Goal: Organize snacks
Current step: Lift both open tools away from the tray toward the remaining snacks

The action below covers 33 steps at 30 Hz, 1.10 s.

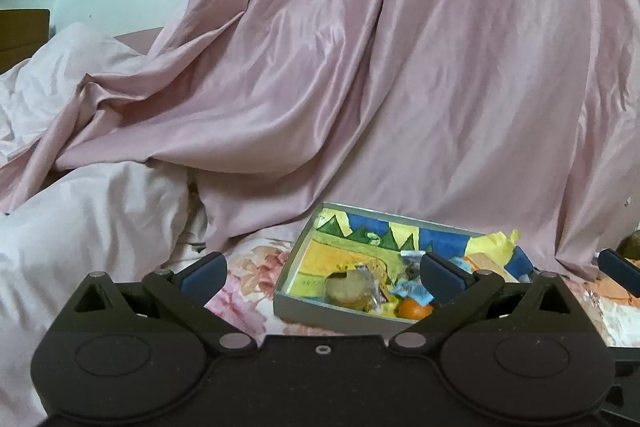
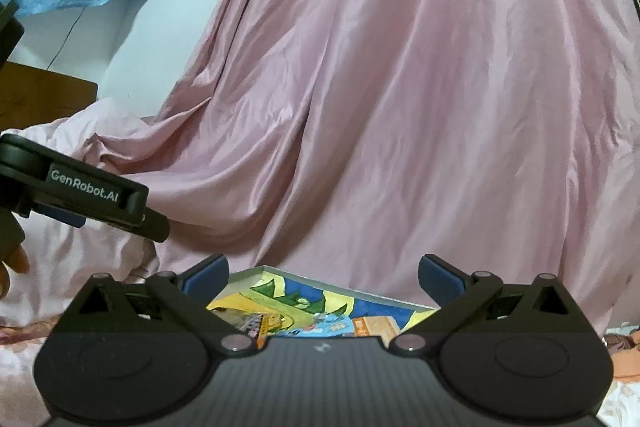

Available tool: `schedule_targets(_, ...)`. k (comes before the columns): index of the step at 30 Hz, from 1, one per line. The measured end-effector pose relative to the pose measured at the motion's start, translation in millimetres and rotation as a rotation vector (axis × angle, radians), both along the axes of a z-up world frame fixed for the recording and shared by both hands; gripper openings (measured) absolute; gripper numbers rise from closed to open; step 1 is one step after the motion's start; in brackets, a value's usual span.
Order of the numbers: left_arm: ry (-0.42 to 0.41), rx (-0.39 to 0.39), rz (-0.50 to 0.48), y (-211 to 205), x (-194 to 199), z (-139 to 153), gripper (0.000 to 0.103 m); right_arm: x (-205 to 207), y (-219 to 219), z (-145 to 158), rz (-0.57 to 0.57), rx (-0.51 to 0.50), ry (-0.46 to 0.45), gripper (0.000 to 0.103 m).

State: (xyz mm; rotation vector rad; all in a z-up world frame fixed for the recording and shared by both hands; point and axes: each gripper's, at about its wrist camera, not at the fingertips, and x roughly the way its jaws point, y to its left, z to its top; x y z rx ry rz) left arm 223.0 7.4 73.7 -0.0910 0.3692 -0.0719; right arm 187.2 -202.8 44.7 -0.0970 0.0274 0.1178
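A shallow grey box [image 1: 320, 311] with a colourful printed lining lies on the flowered bedsheet. It holds several snacks: a small orange [image 1: 416, 309], a round beige cake in clear wrap [image 1: 348, 291], blue wrapped sweets [image 1: 412, 291] and a yellow wrapper [image 1: 494, 247]. My left gripper [image 1: 322, 277] is open and empty, above the box's near left corner. My right gripper [image 2: 323, 279] is open and empty, just in front of the same box [image 2: 304, 277]. A right fingertip [image 1: 620, 263] shows at the left wrist view's right edge.
A large pink satin curtain [image 1: 400, 67] hangs right behind the box. Crumpled pale bedding [image 1: 92, 211] lies to the left. The left gripper's body [image 2: 92, 187] shows at the left of the right wrist view. A brown round item [image 1: 632, 247] sits at the far right.
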Motion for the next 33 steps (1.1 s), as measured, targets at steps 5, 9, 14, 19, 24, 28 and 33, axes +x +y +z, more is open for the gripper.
schedule_targets(5,-0.003,0.024,0.001,5,-22,-4,0.102,-22,4,-2,0.011,0.017,0.010,0.103)
schedule_targets(9,0.002,0.036,0.007,12,-39,-8,0.102,-39,9,-6,0.020,0.018,0.021,0.103)
schedule_targets(14,0.021,0.048,0.014,26,-56,-15,0.102,-57,14,-10,0.036,0.010,0.041,0.103)
schedule_targets(19,0.058,0.058,0.009,43,-71,-24,0.102,-73,19,-16,0.062,-0.001,0.077,0.103)
schedule_targets(24,0.101,0.105,-0.005,60,-83,-37,0.102,-83,22,-21,0.092,-0.006,0.123,0.103)
schedule_targets(28,0.143,0.139,-0.018,72,-89,-50,0.102,-87,27,-28,0.124,-0.019,0.181,0.103)
schedule_targets(33,0.194,0.165,-0.037,80,-90,-64,0.102,-89,37,-39,0.156,-0.053,0.254,0.103)
